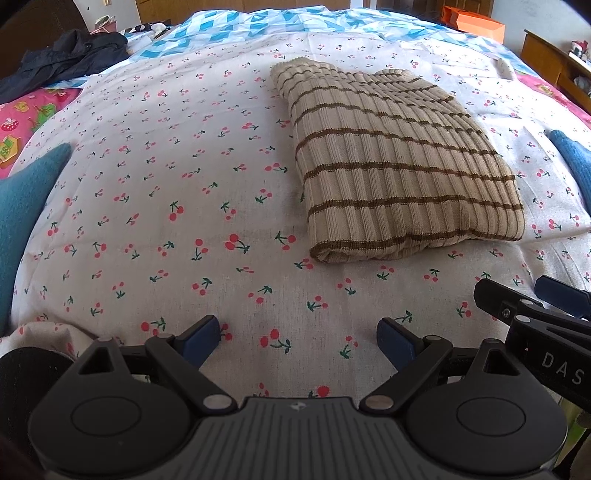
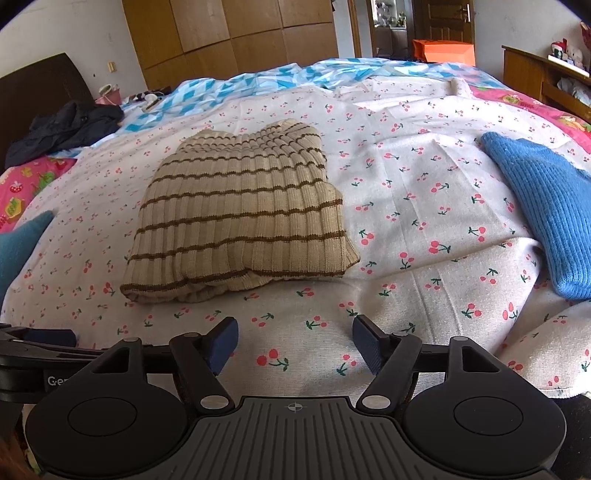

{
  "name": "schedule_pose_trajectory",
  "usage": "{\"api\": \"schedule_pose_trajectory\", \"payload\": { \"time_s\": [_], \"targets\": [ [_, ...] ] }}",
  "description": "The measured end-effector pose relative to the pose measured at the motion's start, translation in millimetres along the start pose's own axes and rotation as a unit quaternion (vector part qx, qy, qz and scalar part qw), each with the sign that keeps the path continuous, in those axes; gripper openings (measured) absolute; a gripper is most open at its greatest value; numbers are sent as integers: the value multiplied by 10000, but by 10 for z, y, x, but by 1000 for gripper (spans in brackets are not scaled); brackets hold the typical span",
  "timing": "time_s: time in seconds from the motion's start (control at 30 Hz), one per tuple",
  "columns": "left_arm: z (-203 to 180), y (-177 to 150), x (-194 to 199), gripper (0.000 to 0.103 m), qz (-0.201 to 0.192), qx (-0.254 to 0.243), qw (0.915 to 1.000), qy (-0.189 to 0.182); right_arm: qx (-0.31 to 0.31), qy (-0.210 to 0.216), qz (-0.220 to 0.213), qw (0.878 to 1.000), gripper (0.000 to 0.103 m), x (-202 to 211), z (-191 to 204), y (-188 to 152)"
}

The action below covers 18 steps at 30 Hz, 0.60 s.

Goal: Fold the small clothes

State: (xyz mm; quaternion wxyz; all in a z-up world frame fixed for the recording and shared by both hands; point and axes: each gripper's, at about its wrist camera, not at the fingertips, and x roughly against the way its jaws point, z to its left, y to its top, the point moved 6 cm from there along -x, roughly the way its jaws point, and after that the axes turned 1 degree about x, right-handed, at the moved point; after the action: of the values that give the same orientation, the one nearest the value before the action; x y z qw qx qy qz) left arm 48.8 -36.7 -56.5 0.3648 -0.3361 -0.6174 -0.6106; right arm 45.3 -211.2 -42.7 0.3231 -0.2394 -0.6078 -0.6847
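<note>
A beige ribbed knit garment with brown stripes [image 1: 399, 162] [image 2: 240, 221] lies folded into a thick rectangle on the cherry-print sheet [image 1: 166, 221] [image 2: 406, 206]. My left gripper [image 1: 299, 339] hovers over bare sheet in front of and to the left of the garment, jaws wide apart, nothing between them. My right gripper [image 2: 293, 343] sits just in front of the garment's near edge, also open and empty. Each gripper's black frame shows at the edge of the other's view: the right one [image 1: 532, 310], the left one [image 2: 37, 343].
A blue knit garment [image 2: 543, 206] [image 1: 572, 155] lies to the right, a teal one [image 1: 26, 206] [image 2: 18, 243] to the left. Dark clothing [image 1: 66, 59] and a blue-white quilt [image 1: 258, 26] sit further back. A wooden wardrobe [image 2: 229, 40] and side cabinet [image 2: 539, 77] stand beyond the bed.
</note>
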Motion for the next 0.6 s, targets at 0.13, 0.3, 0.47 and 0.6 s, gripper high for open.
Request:
{"api": "schedule_pose_trajectory", "payload": {
  "time_s": [0.13, 0.3, 0.47, 0.6],
  "targets": [
    [-1, -5, 3, 97, 18, 15, 10000, -3, -3, -7, 12, 10000, 71, 2, -5, 0],
    [7, -5, 9, 97, 20, 53, 10000, -28, -10, -51, 40, 10000, 72, -6, -16, -5],
    [25, 2, 11, 97, 18, 109, 9999, -26, 4, -105, 90, 9999, 72, -23, -23, -13],
    [34, 6, 9, 97, 12, 131, 9999, -2, 19, -93, 96, 9999, 73, -16, -16, -17]
  ]
}}
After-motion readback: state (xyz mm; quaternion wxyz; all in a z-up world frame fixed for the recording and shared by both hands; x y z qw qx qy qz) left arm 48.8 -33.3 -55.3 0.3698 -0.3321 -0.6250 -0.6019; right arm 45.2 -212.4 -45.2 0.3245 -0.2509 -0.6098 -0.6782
